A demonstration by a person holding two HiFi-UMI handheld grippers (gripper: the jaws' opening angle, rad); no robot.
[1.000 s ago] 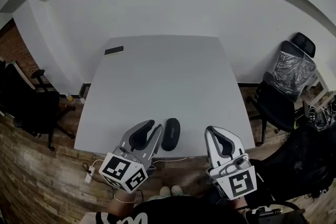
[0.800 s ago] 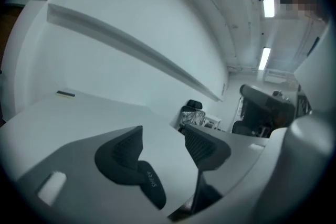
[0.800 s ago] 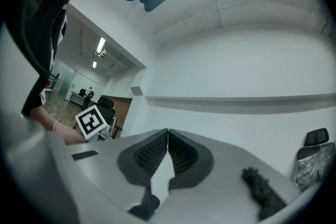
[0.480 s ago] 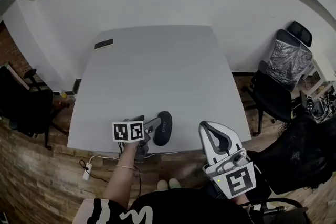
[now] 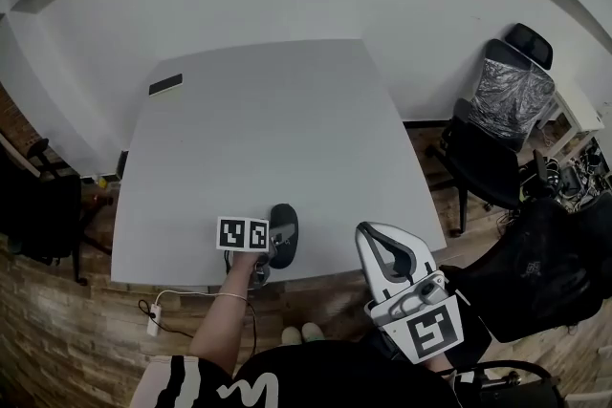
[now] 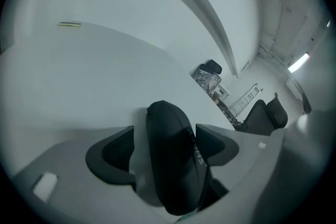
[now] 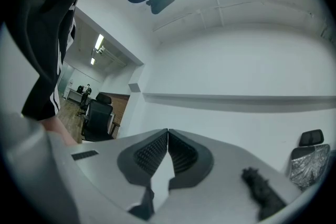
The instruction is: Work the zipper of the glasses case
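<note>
The black oval glasses case [image 5: 285, 231] lies near the front edge of the pale grey table [image 5: 287, 129]. My left gripper [image 5: 272, 248] points down over the case's near end. In the left gripper view the case [image 6: 173, 165] runs lengthwise between the two dark pads [image 6: 113, 157]. The left gripper [image 6: 164, 127] has just been opening its jaws and stands wide, with a gap at the left pad. My right gripper [image 5: 369, 232] hangs in the air off the table's front right. The right gripper [image 7: 168, 132] is shut on nothing.
A dark flat phone-like object [image 5: 165, 85] lies at the table's far left corner. Office chairs [image 5: 488, 158] stand to the right on the wooden floor. A white power strip [image 5: 153, 320] with a cable lies on the floor below the front edge.
The left gripper came down from before the table edge onto the case, and its jaws spread from nearly shut to wide around it. The right gripper barely moved.
</note>
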